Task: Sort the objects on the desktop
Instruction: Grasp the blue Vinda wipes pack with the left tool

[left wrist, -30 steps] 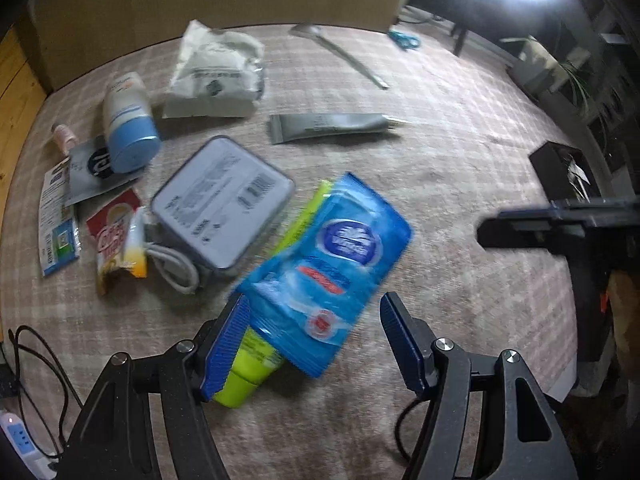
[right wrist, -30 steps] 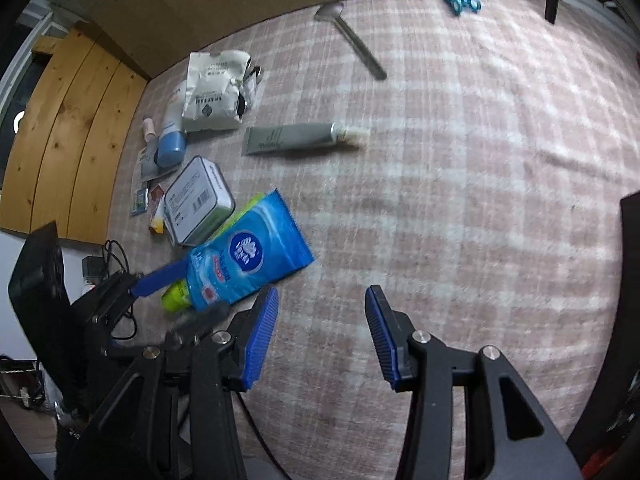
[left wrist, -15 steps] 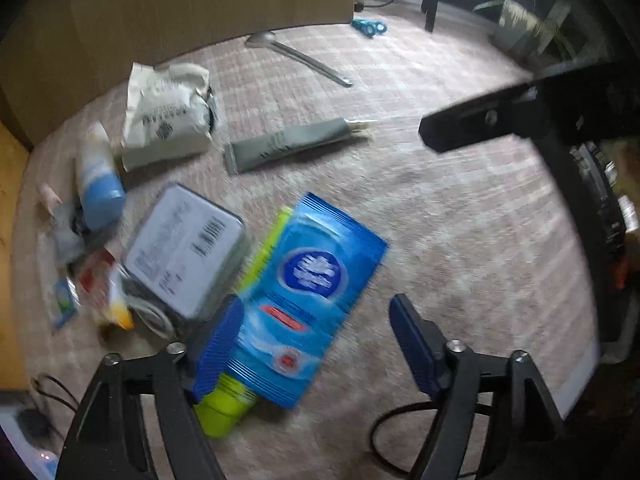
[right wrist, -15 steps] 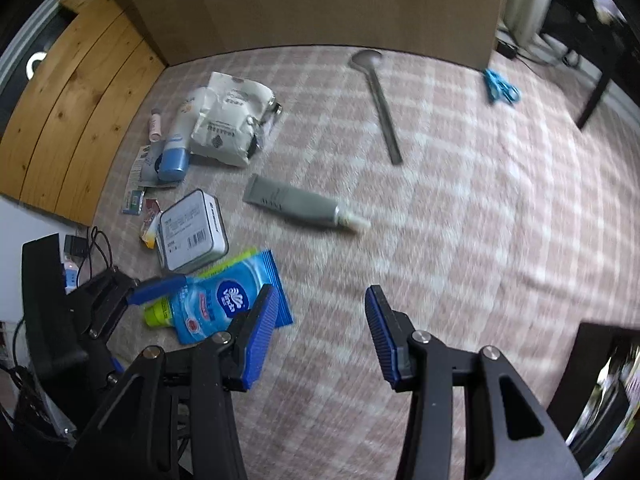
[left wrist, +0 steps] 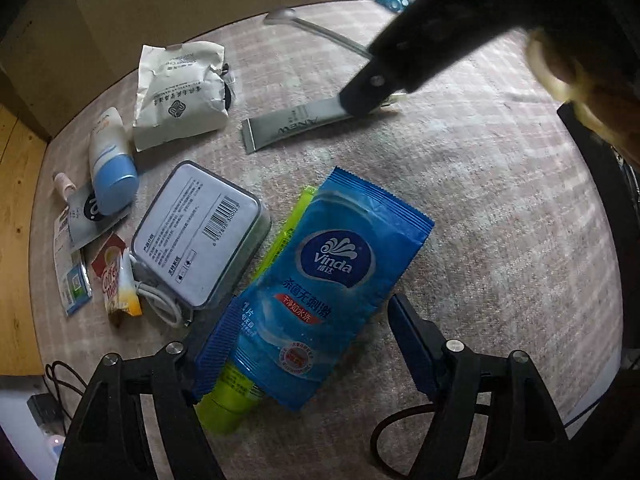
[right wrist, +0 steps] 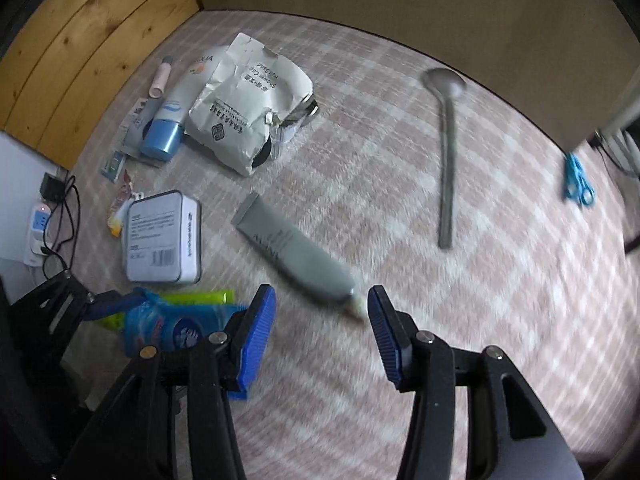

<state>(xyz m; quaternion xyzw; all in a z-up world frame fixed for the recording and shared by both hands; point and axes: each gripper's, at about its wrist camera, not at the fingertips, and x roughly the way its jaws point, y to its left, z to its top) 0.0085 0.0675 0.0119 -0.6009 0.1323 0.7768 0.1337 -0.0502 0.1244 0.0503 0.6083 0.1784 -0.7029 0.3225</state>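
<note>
Blue-padded left tongs [left wrist: 316, 344] hang over the pink checked desk [left wrist: 500, 248], their jaws closing with the blue Vinda wipes pack [left wrist: 332, 280] and the green tube [left wrist: 228, 396] under it between the pads, which stand clear of the pack. Right tongs [right wrist: 320, 320] are opening just above the cap end of the grey tube [right wrist: 296, 256], not pressing it. Farther off lie the metal tin [right wrist: 162, 236], white paper pouch [right wrist: 244, 112], long spoon [right wrist: 448, 152] and blue scissors [right wrist: 578, 180].
</note>
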